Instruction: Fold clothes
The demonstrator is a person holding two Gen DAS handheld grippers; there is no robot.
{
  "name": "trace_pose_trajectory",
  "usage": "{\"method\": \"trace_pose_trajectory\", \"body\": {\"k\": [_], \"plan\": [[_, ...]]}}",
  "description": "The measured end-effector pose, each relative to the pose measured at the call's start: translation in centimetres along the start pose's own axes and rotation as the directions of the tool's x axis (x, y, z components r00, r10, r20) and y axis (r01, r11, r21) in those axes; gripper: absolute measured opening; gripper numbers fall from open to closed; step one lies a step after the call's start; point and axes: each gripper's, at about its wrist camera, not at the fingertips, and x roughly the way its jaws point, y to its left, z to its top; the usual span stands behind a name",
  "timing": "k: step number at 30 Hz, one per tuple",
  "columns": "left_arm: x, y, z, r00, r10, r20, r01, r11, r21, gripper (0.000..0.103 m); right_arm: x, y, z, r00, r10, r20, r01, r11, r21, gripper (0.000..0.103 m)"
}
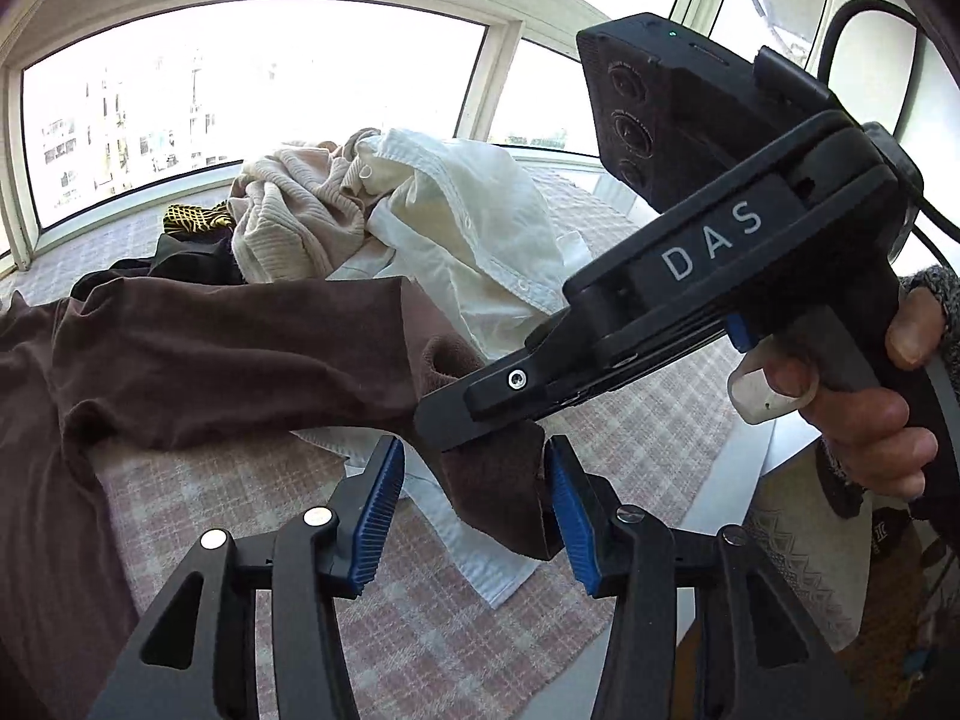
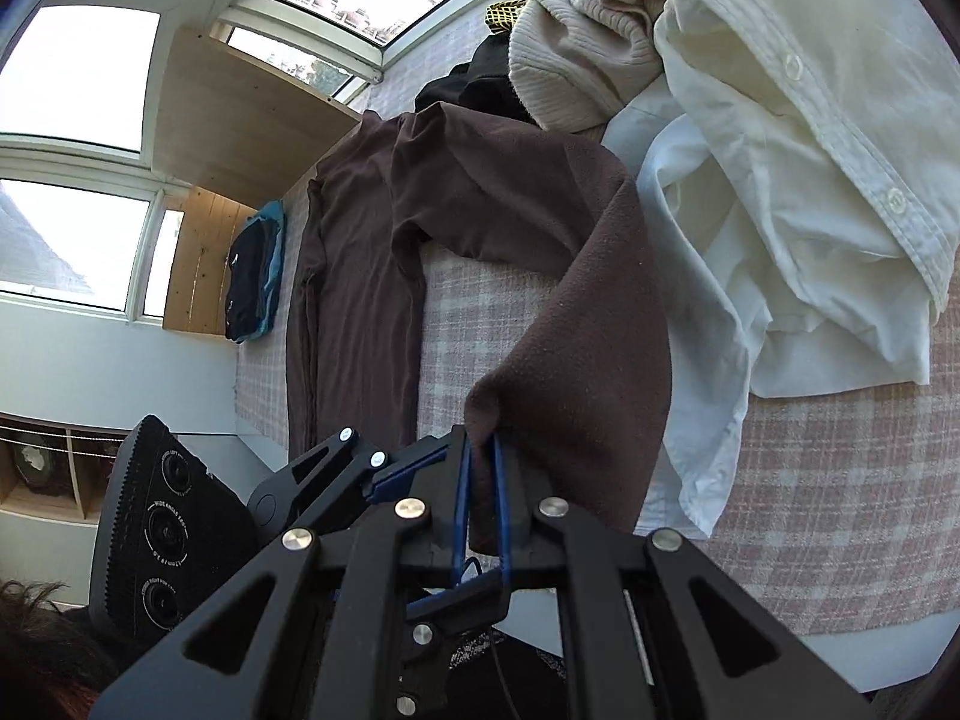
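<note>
Meanwhile, the right gripper [image 2: 480, 480] pinches a sleeve end of the brown top [image 2: 372, 228], which lies spread on the checked pink cover [image 2: 840, 480] of the bed. Just behind that sleeve, the left gripper [image 1: 474, 510] hangs with its blue pads spread wide, empty. Beyond the brown top sits a heap with a white shirt [image 1: 456, 210] and beige knit [image 1: 288, 210].

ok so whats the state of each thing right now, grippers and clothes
left gripper: open, jaws either side of the hanging brown sleeve end
right gripper: shut on the brown top
brown top: partly flat, one sleeve lifted
white shirt: crumpled, unfolded
beige sweater: heaped, unfolded
blue clothes: folded stack
</note>
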Motion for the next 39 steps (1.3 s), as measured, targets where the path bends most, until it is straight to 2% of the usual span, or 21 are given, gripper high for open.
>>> {"method": "trace_pose_trajectory", "body": {"k": [2,3,5,7,9,10,12,14,15,17,19,21,24,27,30,33,35,36,37,38,39], "plan": [[0.1,0.2,-0.3,1.0,0.009,-0.001,-0.009,1.0,0.014,0.03,0.2,0.6,0.2,1.0,0.008,-0.026,-0.008,1.0,-0.013,0.011],[0.1,0.5,-0.5,1.0,0.007,0.001,-0.007,1.0,0.011,0.026,0.3,0.8,0.3,0.999,0.012,-0.04,-0.012,1.0,-0.02,0.013],[0.0,1.4,-0.7,1.0,-0.022,0.002,0.022,1.0,-0.02,0.009,0.5,1.4,0.5,0.998,0.019,-0.066,-0.021,0.999,-0.033,0.019],[-0.2,2.6,-0.8,0.998,-0.059,-0.004,0.059,0.996,-0.061,0.005,0.0,2.0,1.2,0.997,0.019,-0.08,-0.022,0.999,-0.048,0.027],[-1.5,2.9,-1.1,0.999,-0.046,0.016,0.047,0.997,-0.056,0.005,-1.1,2.6,2.7,0.998,0.023,-0.051,-0.027,0.997,-0.077,0.029],[-2.5,3.0,-1.3,0.999,-0.037,0.032,0.039,0.998,-0.047,0.005,-1.5,3.0,3.7,1.0,0.008,-0.028,-0.011,0.995,-0.099,0.034],[-4.4,3.2,-1.7,0.998,-0.021,0.064,0.023,0.999,-0.029,0.005,-2.0,4.3,6.7,0.996,-0.083,0.045,0.09,0.982,-0.164,0.041],[-6.3,3.7,-2.2,0.996,-0.011,0.087,0.015,0.999,-0.041,0.005,-0.8,6.1,10.4,0.969,-0.214,0.119,0.238,0.94,-0.245,0.043],[-7.2,4.1,-2.5,0.995,0.002,0.102,0.004,0.998,-0.06,0.005,0.6,7.1,12.5,0.96,-0.248,0.128,0.275,0.921,-0.277,0.043],[-8.7,4.9,-2.9,0.993,0.025,0.118,-0.016,0.996,-0.083,0.005,4.4,9.0,16.6,0.953,-0.283,0.109,0.303,0.891,-0.338,0.043],[-9.8,5.5,-3.5,0.99,0.054,0.132,-0.04,0.993,-0.112,0.005,9.1,11.4,20.2,0.934,-0.344,0.096,0.351,0.833,-0.427,0.043],[-10.5,6.1,-4.1,0.987,0.078,0.139,-0.06,0.989,-0.133,0.005,14.0,13.7,22.8,0.905,-0.416,0.091,0.4,0.757,-0.517,0.043],[-11.0,6.9,-5.2,0.984,0.118,0.135,-0.094,0.981,-0.172,0.005,20.7,16.0,25.0,0.867,-0.497,0.022,0.403,0.676,-0.617,0.043],[-12.2,8.5,-6.4,0.977,0.171,0.131,-0.14,0.966,-0.216,0.005,24.4,16.2,25.6,0.812,-0.583,0.0,0.431,0.6,-0.674,0.043],[-13.9,10.8,-7.9,0.962,0.248,0.117,-0.208,0.938,-0.279,0.005,27.7,16.2,26.2,0.756,-0.655,-0.02,0.442,0.533,-0.721,0.043],[-15.8,12.9,-9.7,0.942,0.323,0.087,-0.278,0.901,-0.334,0.005,28.5,15.5,26.4,0.735,-0.674,-0.067,0.428,0.538,-0.726,0.043],[-16.7,13.8,-10.9,0.936,0.346,0.063,-0.301,0.882,-0.363,0.005,28.7,14.8,26.6,0.721,-0.683,-0.116,0.418,0.563,-0.713,0.043],[-17.0,14.0,-11.4,0.934,0.352,0.053,-0.309,0.876,-0.369,0.005,28.7,14.5,26.7,0.725,-0.673,-0.147,0.405,0.589,-0.699,0.036],[-17.0,14.0,-11.8,0.934,0.355,0.044,-0.315,0.875,-0.368,0.005,28.6,14.3,26.7,0.73,-0.661,-0.173,0.39,0.611,-0.688,0.015],[-17.0,13.9,-12.2,0.933,0.357,0.035,-0.321,0.873,-0.367,0.005,28.5,14.3,26.7,0.731,-0.658,-0.181,0.386,0.617,-0.686,0.009],[-17.0,13.9,-12.7,0.933,0.36,0.026,-0.326,0.872,-0.366,0.005,28.4,14.4,26.6,0.73,-0.662,-0.171,0.391,0.609,-0.69,0.007]]}}
